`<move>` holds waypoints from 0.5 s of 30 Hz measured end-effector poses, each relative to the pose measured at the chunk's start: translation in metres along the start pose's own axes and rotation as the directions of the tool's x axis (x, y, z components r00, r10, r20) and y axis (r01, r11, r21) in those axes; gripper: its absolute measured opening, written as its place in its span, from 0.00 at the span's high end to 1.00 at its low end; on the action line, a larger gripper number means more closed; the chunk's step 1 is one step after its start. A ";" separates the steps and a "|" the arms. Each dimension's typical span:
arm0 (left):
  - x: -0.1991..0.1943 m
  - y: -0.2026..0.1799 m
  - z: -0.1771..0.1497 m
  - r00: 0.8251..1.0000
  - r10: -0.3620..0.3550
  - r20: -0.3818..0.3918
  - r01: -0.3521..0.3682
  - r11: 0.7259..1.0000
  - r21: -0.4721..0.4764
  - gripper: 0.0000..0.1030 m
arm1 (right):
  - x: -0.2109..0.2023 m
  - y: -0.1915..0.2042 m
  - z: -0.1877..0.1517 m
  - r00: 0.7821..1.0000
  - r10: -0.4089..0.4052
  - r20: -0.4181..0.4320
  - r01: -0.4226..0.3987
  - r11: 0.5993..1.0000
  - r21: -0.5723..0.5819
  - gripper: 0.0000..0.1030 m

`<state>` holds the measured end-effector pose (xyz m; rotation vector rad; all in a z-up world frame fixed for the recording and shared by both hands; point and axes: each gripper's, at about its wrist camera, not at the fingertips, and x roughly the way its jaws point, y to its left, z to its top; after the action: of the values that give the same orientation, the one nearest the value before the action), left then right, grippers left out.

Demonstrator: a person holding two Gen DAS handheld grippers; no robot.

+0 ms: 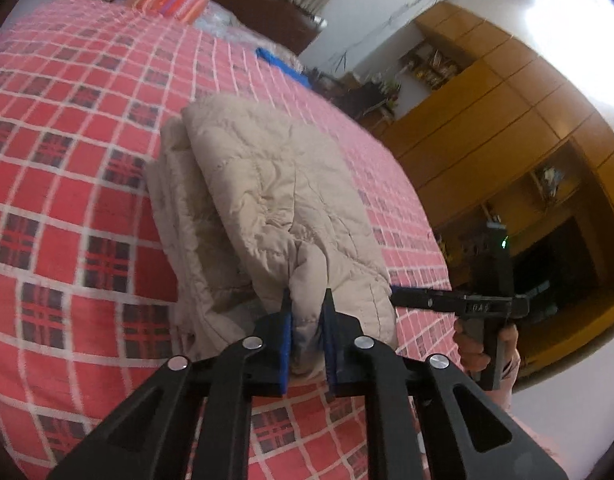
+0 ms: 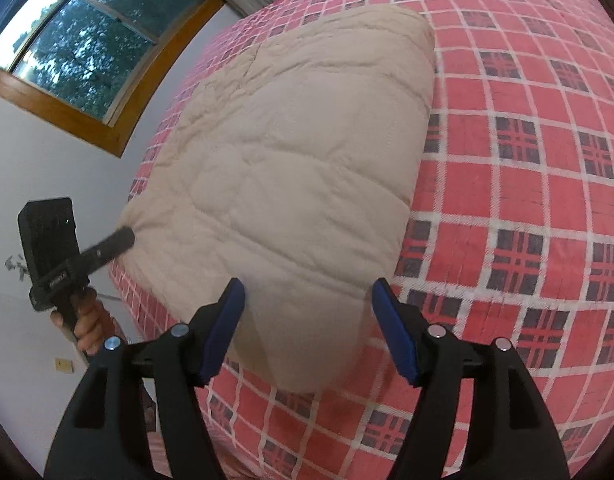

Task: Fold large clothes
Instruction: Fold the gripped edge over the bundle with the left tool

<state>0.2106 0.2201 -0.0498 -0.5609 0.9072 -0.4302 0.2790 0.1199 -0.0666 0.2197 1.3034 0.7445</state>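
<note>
1. Pinched between the blue pads of my left gripper (image 1: 307,312) was a bunched corner of the beige quilted jacket (image 1: 267,208); I held it that way so the fold stayed together at its near edge.
2. My right gripper (image 2: 309,300) was spread wide, its pads (image 2: 391,320) on either side of the jacket's other near corner with nothing caught between them, probably lined up to close on it.
3. That jacket lay folded into a thick stacked bundle on the red plaid bedspread (image 2: 527,168), near the bed's edge where I could reach both corners.
4. Seen from the right wrist, my left tool's fingers touched the bundle's far side, my hand (image 2: 87,320) gripping the handle below.
5. I judged the folding was nearly finished, with only squaring up left.
6. A striped pillow (image 1: 171,0) sat well apart at the head.
</note>
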 end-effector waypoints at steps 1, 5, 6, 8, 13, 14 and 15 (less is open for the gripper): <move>0.002 0.005 -0.001 1.000 0.006 -0.009 -0.006 1.000 -0.007 0.88 | 0.002 0.001 -0.001 1.000 0.008 -0.007 -0.008 1.000 -0.005 0.47; 0.021 0.029 -0.006 0.997 0.043 -0.059 -0.045 0.998 -0.046 0.88 | 0.009 0.011 -0.003 1.000 -0.025 -0.014 0.024 0.999 -0.041 0.59; 0.024 0.032 -0.007 0.997 0.047 -0.065 -0.050 0.998 -0.049 0.88 | 0.010 0.013 -0.004 0.999 -0.030 -0.012 0.029 0.998 -0.046 0.60; 0.032 0.037 -0.009 0.994 0.075 -0.081 -0.078 0.996 -0.038 0.87 | 0.012 0.015 -0.004 0.999 -0.043 -0.015 0.043 0.998 -0.052 0.61; 0.049 0.038 -0.011 0.987 0.115 -0.113 -0.119 0.992 -0.032 0.86 | 0.020 0.020 -0.004 0.998 -0.062 -0.022 0.061 0.996 -0.060 0.61; 0.048 0.036 -0.011 0.987 0.116 -0.112 -0.119 0.993 -0.027 0.85 | 0.021 0.020 -0.004 0.998 -0.063 -0.022 0.062 0.996 -0.059 0.61; 0.045 0.037 -0.010 0.987 0.116 -0.111 -0.120 0.992 -0.024 0.81 | 0.020 0.020 -0.004 0.998 -0.061 -0.021 0.060 0.997 -0.056 0.61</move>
<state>0.2312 0.2204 -0.1055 -0.5126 1.0478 -0.3424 0.2691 0.1459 -0.0729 0.1270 1.3031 0.7328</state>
